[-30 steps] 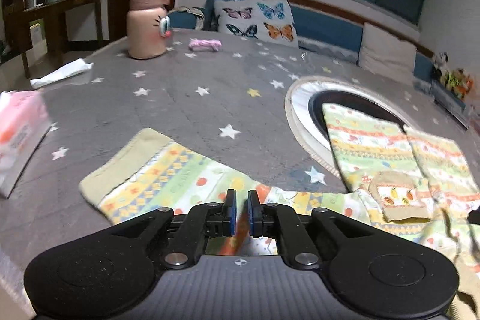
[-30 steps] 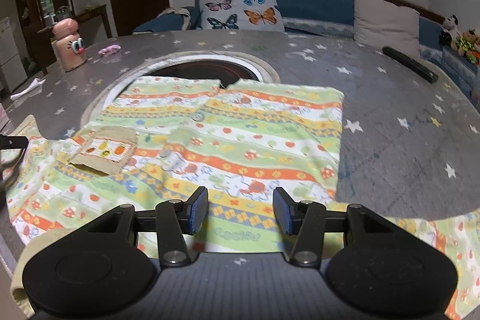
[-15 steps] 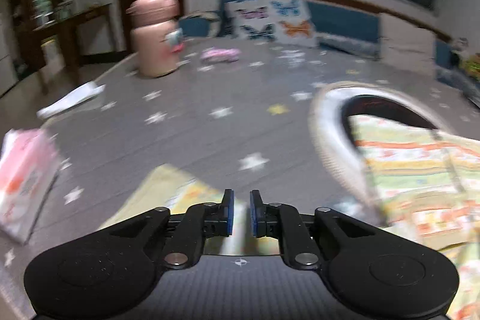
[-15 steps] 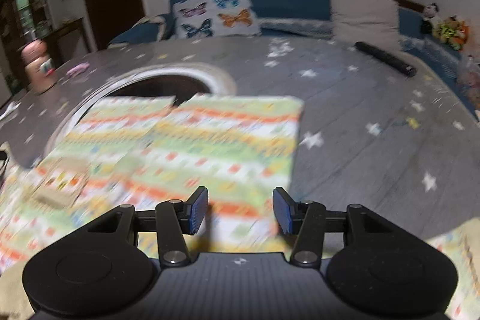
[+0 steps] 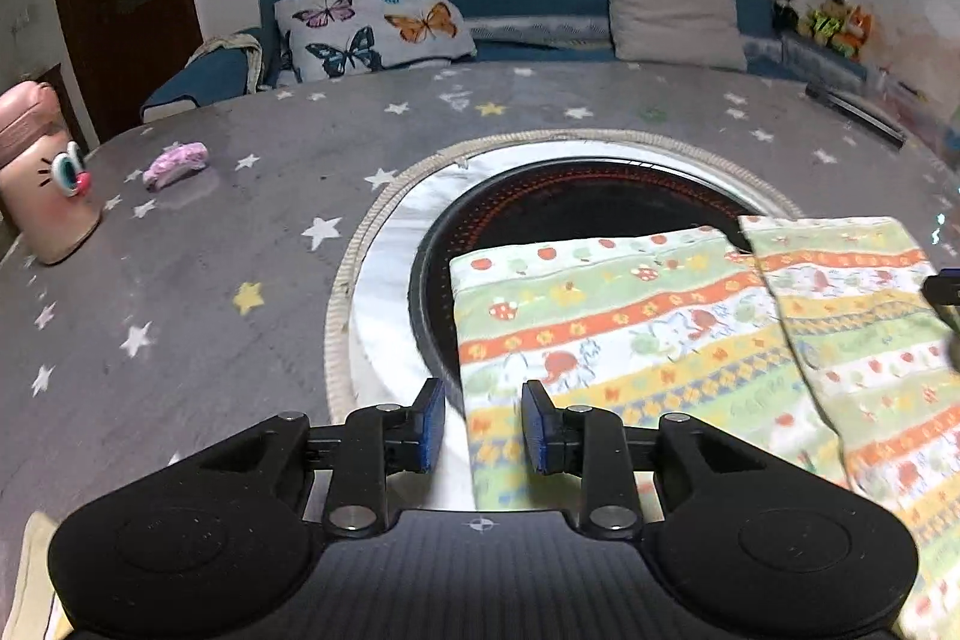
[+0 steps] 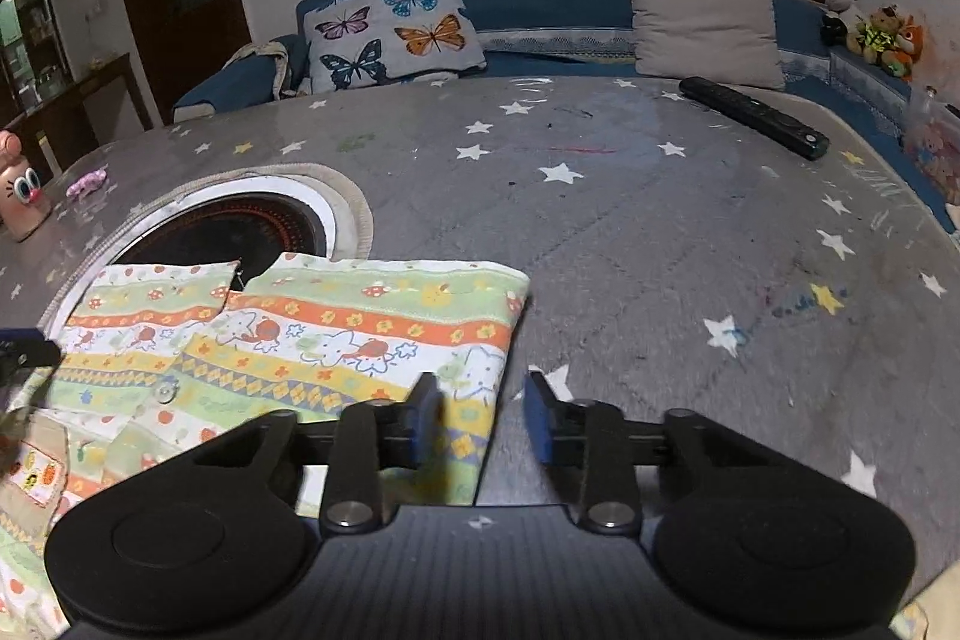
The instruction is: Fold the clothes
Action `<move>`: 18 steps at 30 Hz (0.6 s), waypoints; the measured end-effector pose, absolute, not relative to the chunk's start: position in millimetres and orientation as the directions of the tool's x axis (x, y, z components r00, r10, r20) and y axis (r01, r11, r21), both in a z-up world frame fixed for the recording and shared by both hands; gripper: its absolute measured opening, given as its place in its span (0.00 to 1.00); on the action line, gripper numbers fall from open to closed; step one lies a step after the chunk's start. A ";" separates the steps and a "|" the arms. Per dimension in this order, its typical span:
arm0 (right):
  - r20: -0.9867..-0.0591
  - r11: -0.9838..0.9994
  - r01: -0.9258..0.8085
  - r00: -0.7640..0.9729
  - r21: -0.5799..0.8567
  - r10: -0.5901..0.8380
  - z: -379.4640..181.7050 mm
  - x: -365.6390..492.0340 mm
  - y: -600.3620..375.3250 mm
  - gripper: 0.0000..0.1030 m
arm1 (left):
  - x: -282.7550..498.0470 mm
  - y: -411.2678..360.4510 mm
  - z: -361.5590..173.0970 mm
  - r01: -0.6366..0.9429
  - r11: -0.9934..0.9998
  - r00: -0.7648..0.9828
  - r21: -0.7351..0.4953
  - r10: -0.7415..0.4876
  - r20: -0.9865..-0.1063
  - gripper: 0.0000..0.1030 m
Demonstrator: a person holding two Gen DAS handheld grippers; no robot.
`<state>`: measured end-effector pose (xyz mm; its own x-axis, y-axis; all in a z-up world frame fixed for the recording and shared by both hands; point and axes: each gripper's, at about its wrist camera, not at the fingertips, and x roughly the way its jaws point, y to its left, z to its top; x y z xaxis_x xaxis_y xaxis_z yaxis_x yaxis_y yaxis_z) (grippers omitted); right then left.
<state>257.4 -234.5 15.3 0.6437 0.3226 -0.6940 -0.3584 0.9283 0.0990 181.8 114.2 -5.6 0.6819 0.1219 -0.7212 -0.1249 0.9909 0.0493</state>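
A child's patterned shirt (image 5: 690, 334) in green, orange and yellow stripes lies flat on the grey star-print table, partly over a round black hotplate (image 5: 576, 202). My left gripper (image 5: 483, 424) is open, its fingers straddling the shirt's left edge near the hem. In the right wrist view the shirt (image 6: 336, 334) lies at lower left with a beige pocket (image 6: 36, 466). My right gripper (image 6: 480, 415) is open, its fingers straddling the shirt's right edge.
A pink bottle with a face (image 5: 42, 172) and a small pink item (image 5: 177, 163) sit at far left. A black remote (image 6: 753, 115) lies at the far right. Sofa cushions stand behind the table (image 6: 660, 232). The hotplate's white rim (image 5: 384, 280) is raised.
My left gripper has opened, letting go of the sleeve, and swung right to the shirt's left edge. My right gripper stayed open and moved right to the shirt's right edge.
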 end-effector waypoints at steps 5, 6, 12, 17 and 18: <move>-0.693 0.920 -0.380 0.638 0.096 0.335 11.7 267.8 -231.7 0.07 | 201.9 112.8 -7.6 -0.092 0.993 0.693 0.075 0.118 -0.711 0.17; -0.691 0.918 -0.384 0.639 0.094 0.338 11.5 269.1 -229.8 0.06 | 204.7 111.8 -8.2 -0.086 0.992 0.697 0.089 0.124 -0.706 0.12; -0.677 0.919 -0.393 0.665 0.040 0.314 10.4 282.4 -217.1 0.04 | 231.7 108.1 -11.9 -0.067 0.983 0.713 0.169 0.166 -0.682 0.07; -0.671 0.919 -0.394 0.674 0.028 0.309 12.8 293.6 -213.8 0.11 | 256.4 112.1 -11.6 -0.077 0.983 0.709 0.169 0.173 -0.684 0.08; -0.669 0.917 -0.398 0.676 0.021 0.309 14.4 292.7 -213.8 0.16 | 258.1 112.3 -11.3 -0.077 0.983 0.708 0.168 0.173 -0.685 0.09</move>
